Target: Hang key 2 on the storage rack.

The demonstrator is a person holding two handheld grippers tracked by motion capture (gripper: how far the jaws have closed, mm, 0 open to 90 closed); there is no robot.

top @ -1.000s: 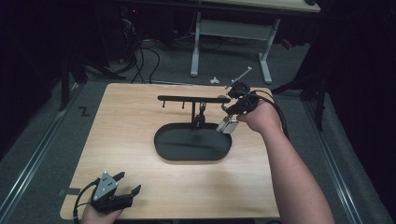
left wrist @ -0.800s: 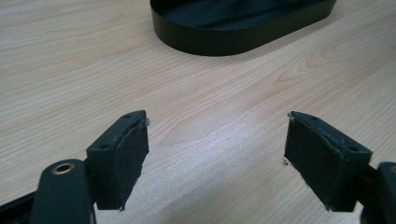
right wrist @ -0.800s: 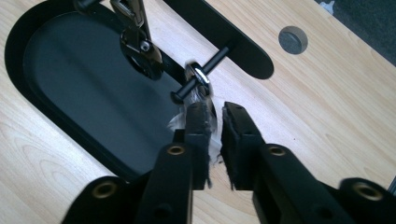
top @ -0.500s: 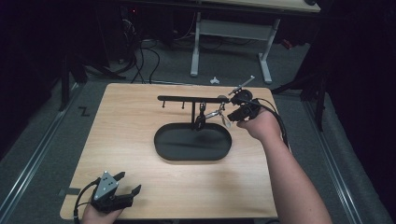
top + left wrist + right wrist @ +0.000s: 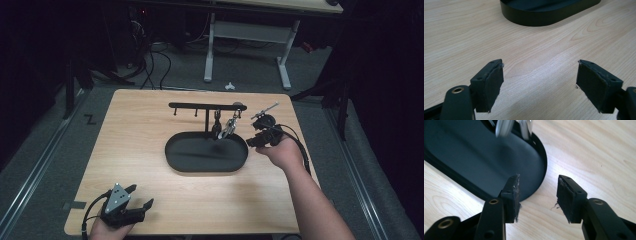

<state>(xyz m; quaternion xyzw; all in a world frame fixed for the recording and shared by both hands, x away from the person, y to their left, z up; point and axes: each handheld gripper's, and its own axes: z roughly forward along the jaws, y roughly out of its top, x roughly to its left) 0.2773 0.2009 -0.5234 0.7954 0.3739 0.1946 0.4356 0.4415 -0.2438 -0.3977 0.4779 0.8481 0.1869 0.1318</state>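
Observation:
A black oval tray (image 5: 200,156) carries a T-shaped rack (image 5: 200,105) with hooks. From the rack's right half hang a silver metal piece (image 5: 227,128) and a darker piece (image 5: 217,125). My right gripper (image 5: 251,142) hovers low at the tray's right end, aimed at it. Its jaws have just been opening and nothing lies between them. In the right gripper view the right gripper (image 5: 537,191) frames the tray's rim (image 5: 534,187), with the silver piece (image 5: 503,127) blurred above. My left gripper (image 5: 141,196) rests open at the table's front left; the left gripper (image 5: 540,75) spans bare wood, the tray (image 5: 549,13) ahead.
The wooden table (image 5: 145,135) has free room left of and in front of the tray. Behind it stand a white-legged desk (image 5: 282,55) and floor cables (image 5: 150,60). A small white object (image 5: 229,86) lies on the floor beyond the far edge.
My right gripper let go of the silver piece at the rack, opened, and drew back down and to the right. The silver piece now hangs free. My left gripper stayed put.

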